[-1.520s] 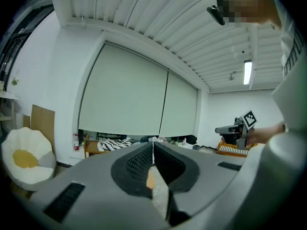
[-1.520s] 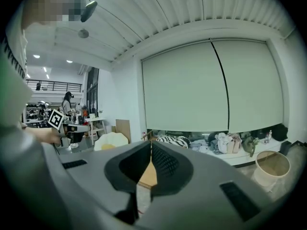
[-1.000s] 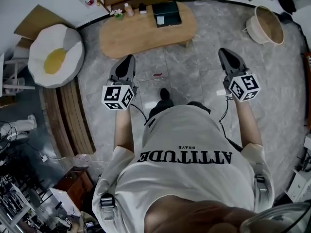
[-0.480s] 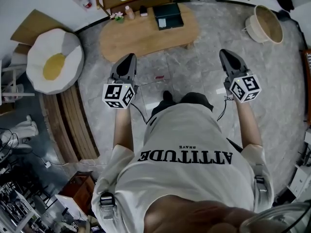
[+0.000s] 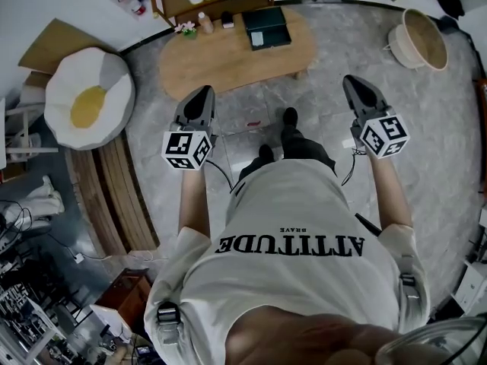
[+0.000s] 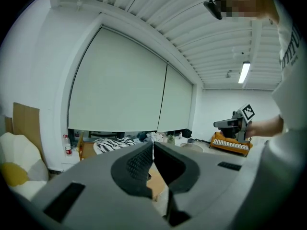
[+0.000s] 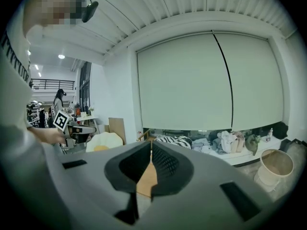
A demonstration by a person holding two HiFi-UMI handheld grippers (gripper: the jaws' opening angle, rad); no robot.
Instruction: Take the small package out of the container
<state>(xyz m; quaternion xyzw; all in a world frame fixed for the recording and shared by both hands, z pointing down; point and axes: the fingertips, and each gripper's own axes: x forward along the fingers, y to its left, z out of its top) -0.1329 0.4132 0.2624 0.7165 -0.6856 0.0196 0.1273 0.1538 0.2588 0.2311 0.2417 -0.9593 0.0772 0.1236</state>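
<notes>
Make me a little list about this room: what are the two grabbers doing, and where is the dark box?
left gripper: shut, empty, held in the air
right gripper: shut, empty, held in the air
container: dark box on the wooden table, ahead of the person
small package: cannot be seen
floor: fried-egg cushion on the left, basket on the right

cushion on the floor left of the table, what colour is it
White cushion with a yellow centre, like a fried egg; best in the head view.
</notes>
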